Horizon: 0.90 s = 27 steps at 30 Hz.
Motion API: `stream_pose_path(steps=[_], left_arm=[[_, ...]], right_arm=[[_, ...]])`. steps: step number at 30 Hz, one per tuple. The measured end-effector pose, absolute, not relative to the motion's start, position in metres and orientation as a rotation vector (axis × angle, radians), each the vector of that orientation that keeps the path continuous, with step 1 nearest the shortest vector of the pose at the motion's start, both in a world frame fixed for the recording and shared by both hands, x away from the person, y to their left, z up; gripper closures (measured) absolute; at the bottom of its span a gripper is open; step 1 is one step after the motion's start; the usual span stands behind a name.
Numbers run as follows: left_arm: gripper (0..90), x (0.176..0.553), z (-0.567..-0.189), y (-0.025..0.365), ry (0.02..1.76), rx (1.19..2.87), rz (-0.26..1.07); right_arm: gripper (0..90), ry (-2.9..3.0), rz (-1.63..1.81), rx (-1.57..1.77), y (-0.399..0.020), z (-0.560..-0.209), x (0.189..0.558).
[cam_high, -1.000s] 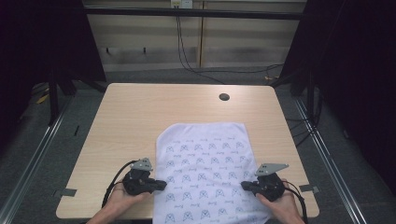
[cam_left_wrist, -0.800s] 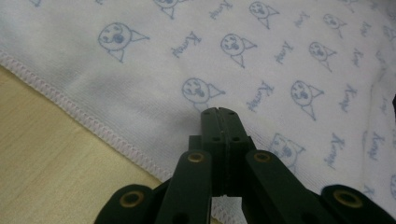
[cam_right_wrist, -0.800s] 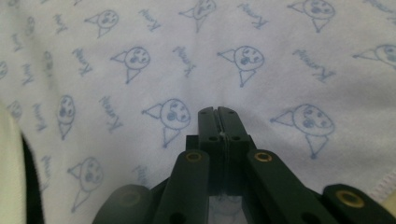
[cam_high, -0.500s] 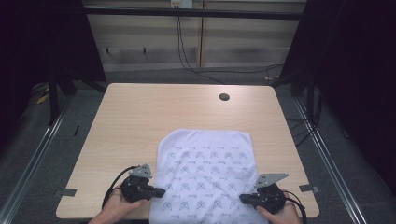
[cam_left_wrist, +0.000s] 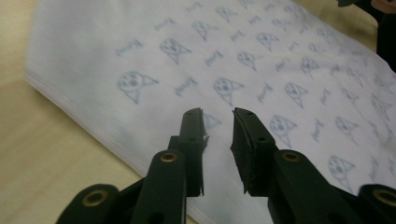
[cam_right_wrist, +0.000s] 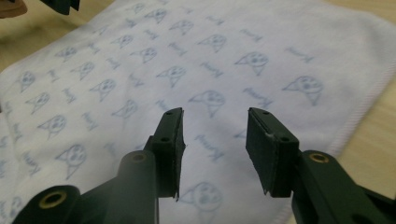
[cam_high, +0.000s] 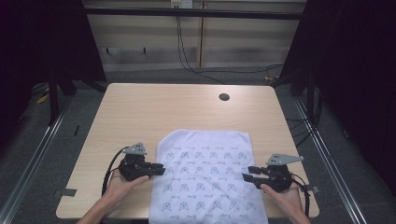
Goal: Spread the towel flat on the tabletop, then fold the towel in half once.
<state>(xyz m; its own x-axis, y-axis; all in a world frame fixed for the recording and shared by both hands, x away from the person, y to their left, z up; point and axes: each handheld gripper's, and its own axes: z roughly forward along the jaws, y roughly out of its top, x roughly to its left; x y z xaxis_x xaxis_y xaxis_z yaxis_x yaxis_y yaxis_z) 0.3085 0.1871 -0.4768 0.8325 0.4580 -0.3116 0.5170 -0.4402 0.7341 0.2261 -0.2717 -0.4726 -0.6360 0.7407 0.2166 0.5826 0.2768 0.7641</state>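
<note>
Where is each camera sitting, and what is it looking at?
High view: above the table's near side, looking forward and down; both hands, left tool and right tool show.
Left gripper view: rides the left tool, looks along its open jaws at the cloth.
Right gripper view: rides the right tool, open jaws over the cloth.
All three share the cloth.

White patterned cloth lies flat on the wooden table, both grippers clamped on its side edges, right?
Not clamped. The white patterned cloth lies flat on the wooden table, but the left gripper and right gripper have just been opening; nothing sits between the jaws, as both gripper views show.
</note>
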Motion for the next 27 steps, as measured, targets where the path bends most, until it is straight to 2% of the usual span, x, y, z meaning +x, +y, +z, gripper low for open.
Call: stream_pose_path(steps=[4,11,18,27], left_arm=[[70.2,0.323,-0.471,0.194,0.748,2.051,-0.028],[65.6,0.347,-0.468,0.204,0.832,2.002,0.033],[72.2,0.366,-0.475,0.215,0.898,1.994,0.068],[78.5,0.398,-0.485,0.208,0.952,2.013,0.116]], right_arm=[[50.4,2.307,1.269,1.28,-0.281,-0.469,0.238],[49.1,2.275,1.274,1.296,-0.29,-0.463,0.269],[50.6,2.266,1.262,1.29,-0.288,-0.464,0.298],[57.8,2.203,1.218,1.349,-0.303,-0.469,0.34]])
